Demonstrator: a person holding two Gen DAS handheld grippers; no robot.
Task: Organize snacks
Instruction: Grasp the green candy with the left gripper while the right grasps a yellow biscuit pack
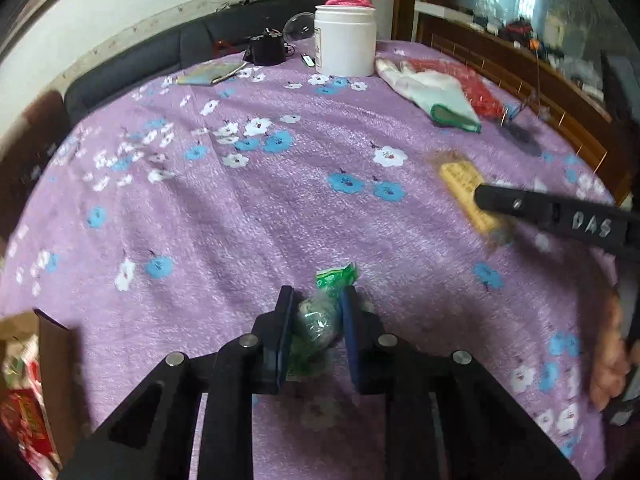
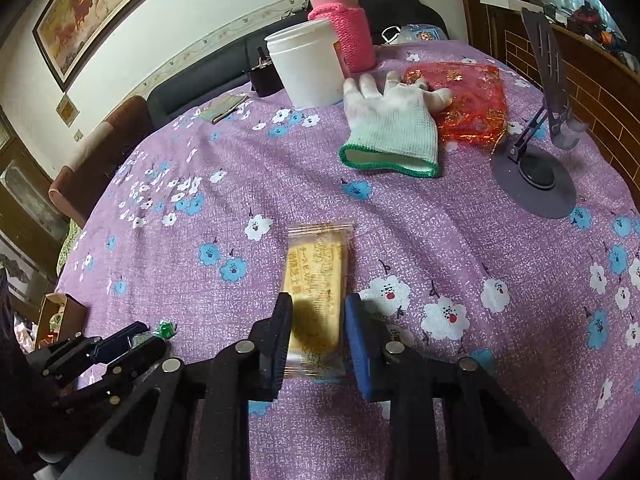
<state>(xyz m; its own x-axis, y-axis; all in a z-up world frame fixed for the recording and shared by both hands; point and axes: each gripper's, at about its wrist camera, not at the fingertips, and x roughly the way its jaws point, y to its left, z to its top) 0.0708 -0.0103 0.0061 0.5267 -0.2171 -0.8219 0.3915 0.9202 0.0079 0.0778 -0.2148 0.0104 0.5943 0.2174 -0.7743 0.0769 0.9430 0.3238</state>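
Note:
My left gripper (image 1: 316,312) is shut on a green-wrapped candy (image 1: 320,316), just above the purple flowered tablecloth (image 1: 240,220). It also shows in the right wrist view (image 2: 148,338) at the lower left, with the candy (image 2: 164,329) between its fingers. My right gripper (image 2: 318,316) is shut on a yellow wrapped biscuit pack (image 2: 318,280) whose far end points away over the cloth. In the left wrist view one right finger (image 1: 552,216) crosses the blurred yellow pack (image 1: 464,188) at the right.
A cardboard box (image 1: 52,364) with red snack packs sits at the table's left edge; it also shows in the right wrist view (image 2: 64,308). At the far side stand a white tub (image 2: 306,66), a pink-sleeved flask (image 2: 344,28), a white glove (image 2: 392,128), a red bag (image 2: 472,100) and a phone stand (image 2: 536,168).

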